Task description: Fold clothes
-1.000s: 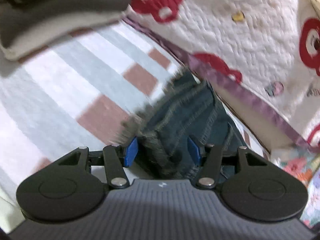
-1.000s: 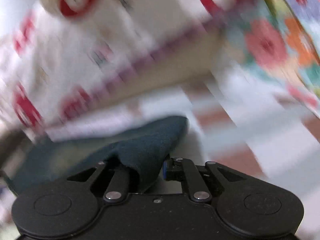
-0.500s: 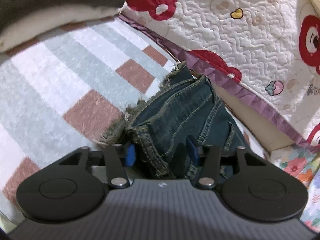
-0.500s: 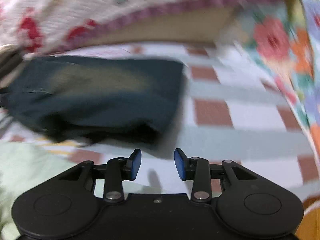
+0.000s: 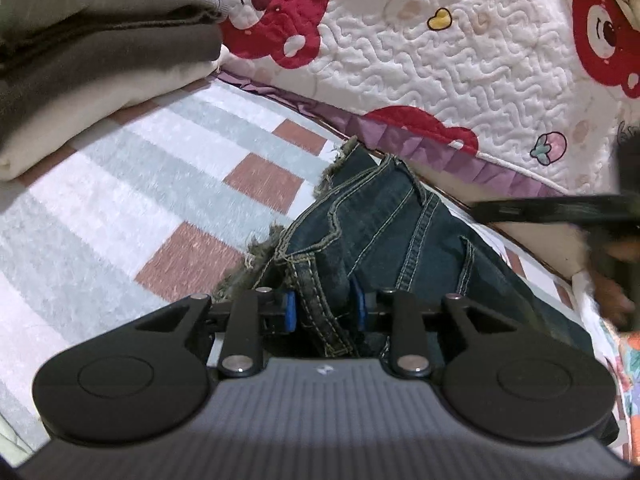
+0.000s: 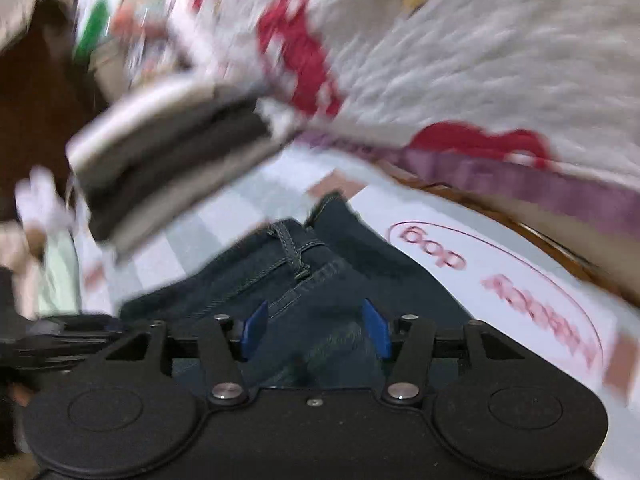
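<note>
Left gripper (image 5: 322, 306): nearest in the left wrist view; its jaws pinch a thick seamed fold of the denim shorts (image 5: 384, 232), the blue pads pressed against the cloth on both sides.

Right gripper (image 6: 314, 330): nearest in the right wrist view; its jaws stand spread with nothing between them, poised over the dark denim. The picture is smeared, so I cannot tell whether it touches the cloth.

Denim shorts: they lie bunched on the striped blanket (image 5: 132, 208), just in front of both grippers, with a frayed hem (image 5: 256, 254) at the left and another frayed edge at the far end near the purple trim. Layers already lie over one another, but the bundle is lumpy, not flat.

Folded stack (image 5: 80, 52): far left on the blanket, well apart from the shorts; grey and cream garments lie in neat, squared layers.

Bear quilt (image 5: 460, 52): farthest, rising behind the blanket, white with red bears and a purple ruffle.

Progress: judging by the stack, some clothes lie folded. The shorts look partly folded; squaring them flat and setting them with the pile seems left.

Doubt: whether the pinched fold is being laid over or lifted, the pictures do not settle.
</note>
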The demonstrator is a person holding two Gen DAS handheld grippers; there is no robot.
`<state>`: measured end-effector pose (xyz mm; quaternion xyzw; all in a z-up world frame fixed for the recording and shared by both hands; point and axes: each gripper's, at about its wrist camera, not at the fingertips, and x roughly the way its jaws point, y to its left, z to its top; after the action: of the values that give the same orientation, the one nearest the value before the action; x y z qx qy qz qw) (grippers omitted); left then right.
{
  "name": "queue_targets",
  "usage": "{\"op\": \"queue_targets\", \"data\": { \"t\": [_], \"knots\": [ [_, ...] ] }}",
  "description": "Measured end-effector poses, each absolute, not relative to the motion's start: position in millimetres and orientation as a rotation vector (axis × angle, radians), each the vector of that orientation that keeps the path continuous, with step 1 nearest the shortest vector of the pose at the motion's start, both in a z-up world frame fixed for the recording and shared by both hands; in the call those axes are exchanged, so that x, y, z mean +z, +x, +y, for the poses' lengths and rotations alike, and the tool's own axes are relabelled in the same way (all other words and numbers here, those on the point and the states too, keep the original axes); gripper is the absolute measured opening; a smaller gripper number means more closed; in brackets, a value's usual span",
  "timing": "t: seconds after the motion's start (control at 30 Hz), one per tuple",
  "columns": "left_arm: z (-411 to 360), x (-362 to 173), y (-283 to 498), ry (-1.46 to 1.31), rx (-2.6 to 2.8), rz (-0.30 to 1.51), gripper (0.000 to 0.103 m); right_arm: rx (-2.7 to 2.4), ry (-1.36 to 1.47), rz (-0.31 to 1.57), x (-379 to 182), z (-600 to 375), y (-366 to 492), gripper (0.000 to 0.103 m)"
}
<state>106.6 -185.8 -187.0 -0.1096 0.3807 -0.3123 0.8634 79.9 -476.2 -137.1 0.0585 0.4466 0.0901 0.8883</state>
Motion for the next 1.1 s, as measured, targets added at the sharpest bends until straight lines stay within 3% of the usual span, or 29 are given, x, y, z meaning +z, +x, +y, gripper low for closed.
{"op": "queue_targets", "data": {
  "t": [0.1, 0.13, 0.23, 0.53, 0.6, 0.67, 0.77, 0.97, 1.0, 1.07, 1.1],
  "knots": [
    [-183.0, -192.9, 114.3, -0.273, -0.644, 0.837, 0.026, 0.263, 0.046, 1.029, -154.0, -477.1, 148.7, 0.060],
    [-181.0, -195.6, 117.3, -0.299, -0.639, 0.854, 0.026, 0.288, 0.052, 1.064, -160.9, -479.7, 164.1, 0.065],
    [-172.9, -204.7, 125.9, -0.386, -0.630, 0.900, 0.028, 0.358, 0.183, 1.160, -184.2, -496.0, 185.6, 0.068],
    [-177.8, -218.5, 133.4, -0.393, -0.626, 0.915, 0.029, 0.423, 0.291, 1.050, -205.5, -486.8, 183.8, 0.069],
    [-177.3, -217.0, 133.6, -0.392, -0.633, 0.904, 0.026, 0.407, 0.295, 1.022, -203.8, -482.8, 182.9, 0.058],
    [-178.0, -207.6, 131.3, -0.375, -0.653, 0.875, 0.022, 0.391, 0.288, 0.984, -197.6, -478.5, 178.0, 0.036],
    [-185.3, -178.8, 125.1, -0.325, -0.706, 0.782, 0.021, 0.355, 0.253, 0.863, -171.3, -474.3, 155.7, 0.028],
    [-201.4, -140.7, 139.9, -0.304, -0.721, 0.705, 0.021, 0.265, 0.133, 0.673, -114.0, -479.5, 136.6, 0.030],
    [-200.6, -151.2, 148.1, -0.317, -0.694, 0.743, 0.021, 0.249, 0.111, 0.676, -112.5, -478.3, 142.5, 0.033],
    [-199.1, -169.9, 162.5, -0.341, -0.644, 0.811, 0.021, 0.193, 0.112, 0.722, -118.5, -477.0, 161.3, 0.052],
    [-197.7, -168.8, 161.1, -0.341, -0.640, 0.805, 0.021, 0.146, 0.118, 0.730, -118.9, -477.2, 165.8, 0.052]
  ]
}}
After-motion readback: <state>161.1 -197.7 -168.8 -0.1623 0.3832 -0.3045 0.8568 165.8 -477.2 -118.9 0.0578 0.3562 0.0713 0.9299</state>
